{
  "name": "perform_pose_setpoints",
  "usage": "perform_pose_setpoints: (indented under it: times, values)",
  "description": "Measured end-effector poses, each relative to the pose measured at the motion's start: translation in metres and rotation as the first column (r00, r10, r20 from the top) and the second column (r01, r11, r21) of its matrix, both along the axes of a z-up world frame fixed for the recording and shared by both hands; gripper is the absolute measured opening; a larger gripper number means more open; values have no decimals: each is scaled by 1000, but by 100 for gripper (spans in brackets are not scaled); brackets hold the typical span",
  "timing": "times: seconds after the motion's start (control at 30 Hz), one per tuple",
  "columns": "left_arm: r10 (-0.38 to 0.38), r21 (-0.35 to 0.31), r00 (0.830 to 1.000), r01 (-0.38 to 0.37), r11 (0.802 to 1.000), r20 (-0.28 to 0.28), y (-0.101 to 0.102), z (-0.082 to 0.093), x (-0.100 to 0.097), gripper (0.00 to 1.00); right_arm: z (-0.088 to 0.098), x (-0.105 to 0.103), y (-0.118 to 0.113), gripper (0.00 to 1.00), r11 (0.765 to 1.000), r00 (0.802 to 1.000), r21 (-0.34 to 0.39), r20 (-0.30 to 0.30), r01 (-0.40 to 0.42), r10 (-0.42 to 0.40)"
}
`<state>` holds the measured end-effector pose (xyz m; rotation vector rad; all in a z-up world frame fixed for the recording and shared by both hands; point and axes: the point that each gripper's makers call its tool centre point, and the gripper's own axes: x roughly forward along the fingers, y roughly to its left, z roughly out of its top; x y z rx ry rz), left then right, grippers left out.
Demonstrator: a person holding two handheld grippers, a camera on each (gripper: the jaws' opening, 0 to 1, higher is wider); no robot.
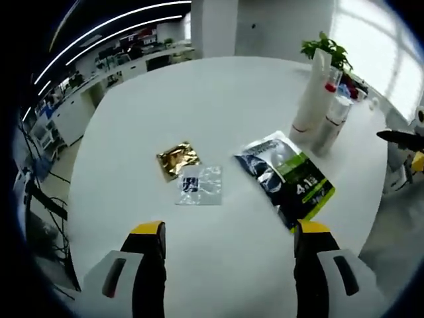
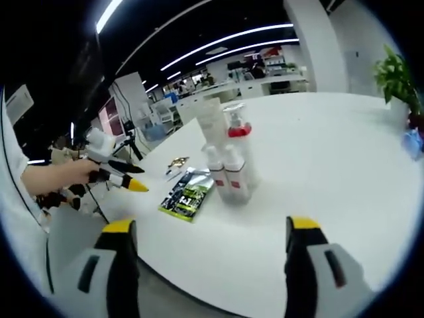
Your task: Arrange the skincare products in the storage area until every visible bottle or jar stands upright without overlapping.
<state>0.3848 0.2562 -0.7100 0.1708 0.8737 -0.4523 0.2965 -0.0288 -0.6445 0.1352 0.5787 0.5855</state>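
Several skincare bottles stand upright in a tight cluster on the white round table point(image 2: 344, 152): a tall white tube point(image 2: 212, 122), a pump bottle with a red collar point(image 2: 239, 134) and two short white bottles with red bands point(image 2: 213, 171). In the left gripper view the cluster point(image 1: 317, 103) stands at the far right. A black and green pouch point(image 1: 286, 173) lies flat in front of it. My left gripper point(image 1: 230, 232) is open over the near table, empty. My right gripper point(image 2: 212, 228) is open too, short of the bottles.
A gold sachet point(image 1: 177, 159) and a clear sachet point(image 1: 199, 185) lie flat left of the pouch. A potted plant point(image 1: 324, 50) stands behind the bottles. A hand holds the left gripper point(image 2: 134, 177) off the table's edge. Desks and shelves fill the room beyond.
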Motion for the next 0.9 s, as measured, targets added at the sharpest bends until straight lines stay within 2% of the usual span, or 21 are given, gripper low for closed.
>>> perform_pose_setpoints:
  times: [0.27,0.5,0.73,0.9]
  values:
    - [2,50,1000,0,999,-29,3,-18,26,74,-3,-2,-4,93,1000,1000,-3,-10,19,-19]
    - [2,92,999,1,996,-35,4,-23,41,71,-7,-5,-7,93,999,999,-4,-19,33,-34]
    - [46,124,998,-40,992,-46,11,-32,58,66,-8,-4,-10,92,999,999,-5,-24,46,-46]
    - [71,111,996,-65,992,-56,8,-34,64,63,-9,-3,-12,92,999,998,-8,-26,51,-51]
